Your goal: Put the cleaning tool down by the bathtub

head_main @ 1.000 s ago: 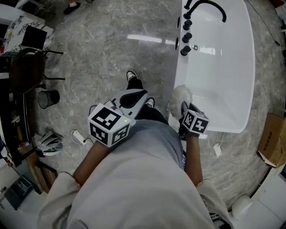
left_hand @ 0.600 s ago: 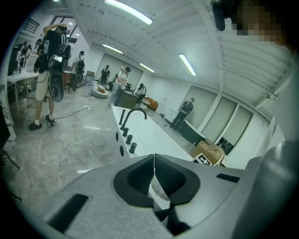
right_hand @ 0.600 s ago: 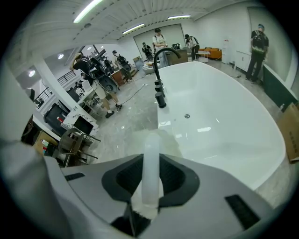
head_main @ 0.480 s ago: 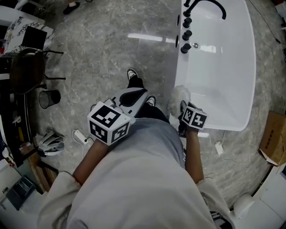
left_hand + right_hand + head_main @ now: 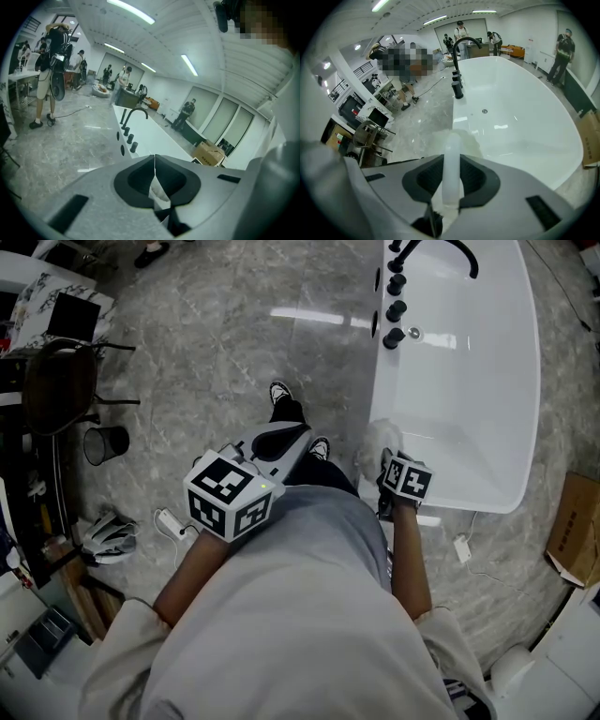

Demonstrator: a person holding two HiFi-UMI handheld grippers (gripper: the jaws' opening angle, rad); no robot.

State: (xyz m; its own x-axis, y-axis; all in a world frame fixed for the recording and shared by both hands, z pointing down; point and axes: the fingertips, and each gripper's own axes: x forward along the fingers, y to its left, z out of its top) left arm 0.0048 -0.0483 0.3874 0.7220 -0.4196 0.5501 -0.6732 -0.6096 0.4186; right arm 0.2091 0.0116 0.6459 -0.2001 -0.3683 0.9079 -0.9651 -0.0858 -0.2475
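Right gripper point(image 5: 451, 163): jaws set narrow and clamped on the tool's point(image 5: 379, 439) pale handle, which runs up between the pads. The tool's fluffy head sits just past the jaws, at the near outer edge of the tub point(image 5: 377, 381). I cannot tell from the head view whether it touches the rim. It is not on the floor point(image 5: 216, 352) yet, so I judge the put-down not yet done.

Left gripper point(image 5: 155, 159): jaws together with nothing between them, held in front of my body and apart from the tub.

Recommended handling:
- I lower the right gripper on the outer side of the tub wall, so the head cannot drop into the basin.
- I aim for bare floor just beside the wall, clear of my shoe point(image 5: 317, 450) and the white plug point(image 5: 459, 549) lying near the tub's end.
- I open the jaws only once the head bears on the floor, then draw back along the handle line to avoid flicking it over.
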